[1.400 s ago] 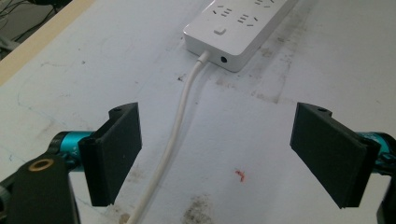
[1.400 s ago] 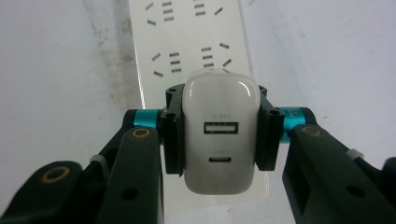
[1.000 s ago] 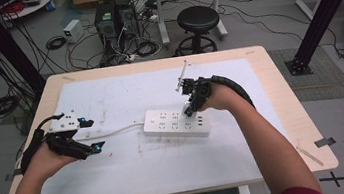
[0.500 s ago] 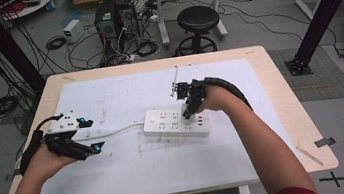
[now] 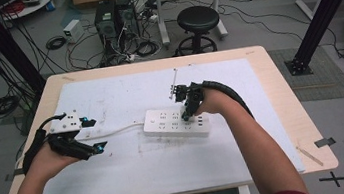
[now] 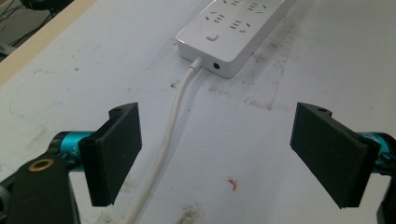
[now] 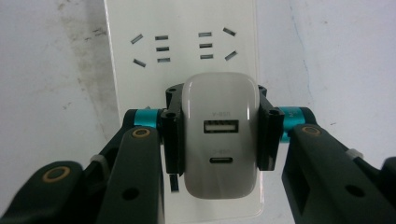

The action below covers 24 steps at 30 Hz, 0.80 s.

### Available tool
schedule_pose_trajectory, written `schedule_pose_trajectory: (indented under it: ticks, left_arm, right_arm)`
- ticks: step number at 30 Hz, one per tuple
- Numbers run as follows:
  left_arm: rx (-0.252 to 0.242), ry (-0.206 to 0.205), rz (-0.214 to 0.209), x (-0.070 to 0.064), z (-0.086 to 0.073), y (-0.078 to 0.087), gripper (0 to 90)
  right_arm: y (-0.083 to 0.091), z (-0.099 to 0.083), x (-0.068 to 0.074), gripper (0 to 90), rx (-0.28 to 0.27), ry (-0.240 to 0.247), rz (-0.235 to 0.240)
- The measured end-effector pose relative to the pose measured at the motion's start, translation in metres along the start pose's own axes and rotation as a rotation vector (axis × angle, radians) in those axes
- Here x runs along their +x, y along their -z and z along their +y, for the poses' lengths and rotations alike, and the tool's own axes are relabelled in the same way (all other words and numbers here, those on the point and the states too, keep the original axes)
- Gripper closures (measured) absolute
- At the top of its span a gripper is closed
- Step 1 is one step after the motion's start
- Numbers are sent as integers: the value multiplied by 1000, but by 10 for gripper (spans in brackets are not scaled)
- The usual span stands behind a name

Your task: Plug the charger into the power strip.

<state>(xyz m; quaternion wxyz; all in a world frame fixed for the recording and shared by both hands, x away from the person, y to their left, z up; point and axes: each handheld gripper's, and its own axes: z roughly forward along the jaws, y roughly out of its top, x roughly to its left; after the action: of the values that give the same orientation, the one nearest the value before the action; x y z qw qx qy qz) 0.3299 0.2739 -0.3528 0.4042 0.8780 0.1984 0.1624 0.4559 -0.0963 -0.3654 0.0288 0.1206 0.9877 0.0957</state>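
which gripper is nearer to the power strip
Right. The right gripper is directly over the power strip, clamping a charger; the left gripper is off its cable end, open.

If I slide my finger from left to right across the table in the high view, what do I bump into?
Left gripper with jaws open → white cord → white power strip → right gripper, over the strip's right part, shut on a white USB charger.

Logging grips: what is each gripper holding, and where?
The right gripper clamps a white charger by its two sides, over the power strip. The left gripper holds nothing.
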Motion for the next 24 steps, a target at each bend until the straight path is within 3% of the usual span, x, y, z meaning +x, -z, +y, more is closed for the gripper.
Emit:
schedule_pose_trajectory:
  ticks: [5, 6, 23, 24]
  left_arm:
    - [5, -3, 0, -1, 2, 0, 166]
    - [-1, 6, 0, -1, 2, -1, 166]
    - [0, 0, 3, 0, 0, 3, 166]
    - [4, 1, 4, 0, 0, 3, 166]
  right_arm:
    - [-1, 0, 0, 639, -7, -3, 0]
    - [-3, 2, 5, 640, 15, 6, -22]
    - [-3, 1, 2, 632, 13, -2, -9]
    - [1, 0, -1, 584, -3, -31, 10]
